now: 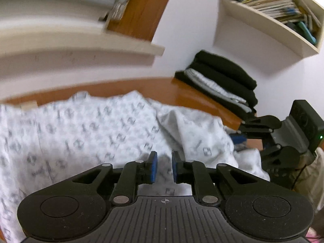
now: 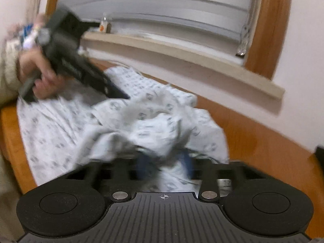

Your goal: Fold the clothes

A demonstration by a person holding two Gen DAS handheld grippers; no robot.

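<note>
The patterned white garment (image 1: 91,133) lies rumpled on the wooden table (image 1: 194,93), near a stack of folded clothes (image 1: 220,81). The left gripper (image 1: 164,167) hovers above it, jaws slightly apart and empty. The right gripper (image 2: 165,167) is blurred; its jaws pinch bunched cloth.

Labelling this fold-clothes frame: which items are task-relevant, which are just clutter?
Job:
patterned white garment
left gripper, open, nothing between its pads
right gripper, bunched cloth between its fingers
stack of folded clothes

Lying about:
bookshelf
bottle on the sill
</note>
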